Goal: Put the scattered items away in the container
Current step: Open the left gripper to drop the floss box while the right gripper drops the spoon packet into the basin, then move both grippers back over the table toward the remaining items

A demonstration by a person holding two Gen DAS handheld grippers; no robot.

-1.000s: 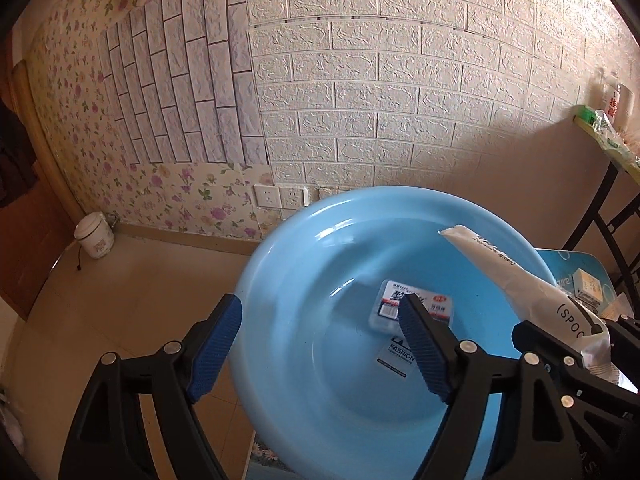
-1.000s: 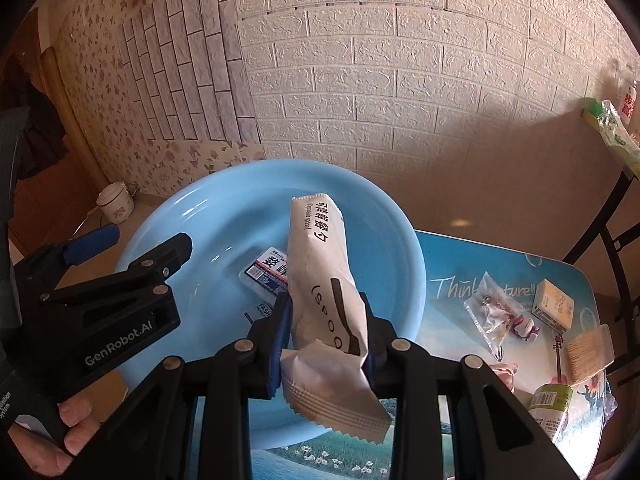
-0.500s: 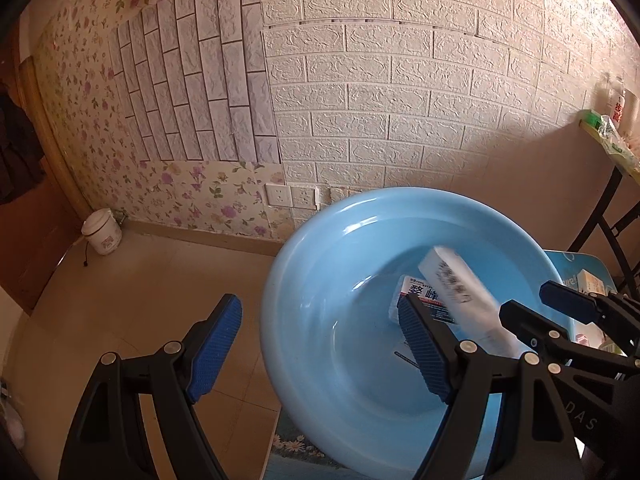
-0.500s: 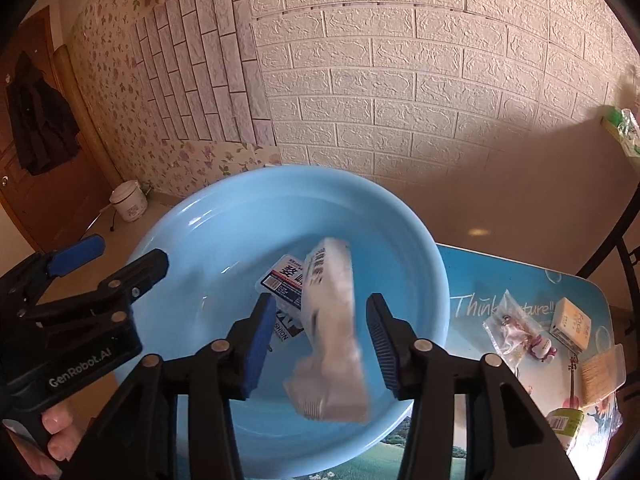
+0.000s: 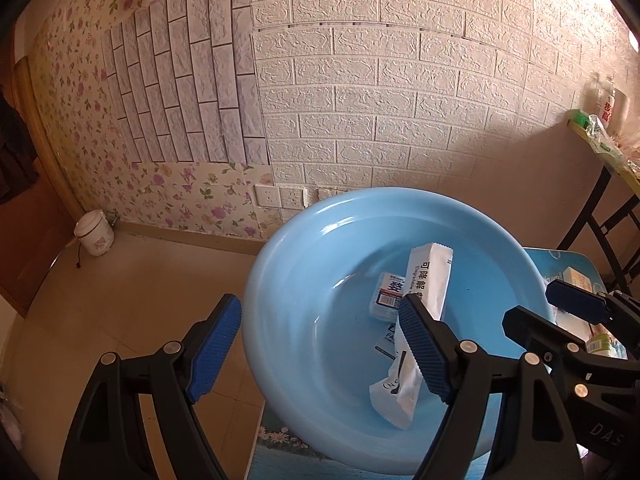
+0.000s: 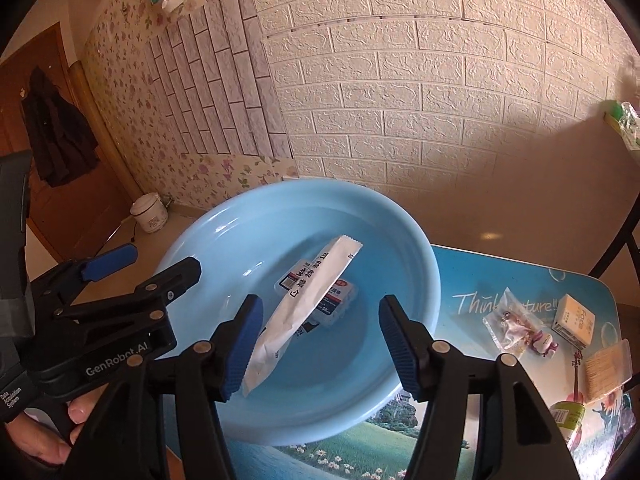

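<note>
A white brick wall stands behind a small table (image 5: 576, 258). In the left wrist view, the left gripper (image 5: 320, 350) is spread wide, holding nothing, over the blue bowl's (image 5: 304, 264) near rim. The white packet (image 5: 424, 280) lies in the bowl, its long side pointing toward the wall.

In the right wrist view, the right gripper (image 6: 320, 346) has just been opening; its jaws are apart and empty. The white packet (image 6: 312, 296) lies slanted in the blue bowl (image 6: 400, 240), across a small box (image 6: 340, 294).

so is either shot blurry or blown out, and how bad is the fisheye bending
Left wrist view: sharp, with the white brick wall bowing strongly and sunlight washing out its upper right; soft glare streaks on the round light-blue plastic basin. Right wrist view: also sharp, same barrel bend, dark corners, and a small bright reflection on the wall above the printed blue tabletop.
</note>
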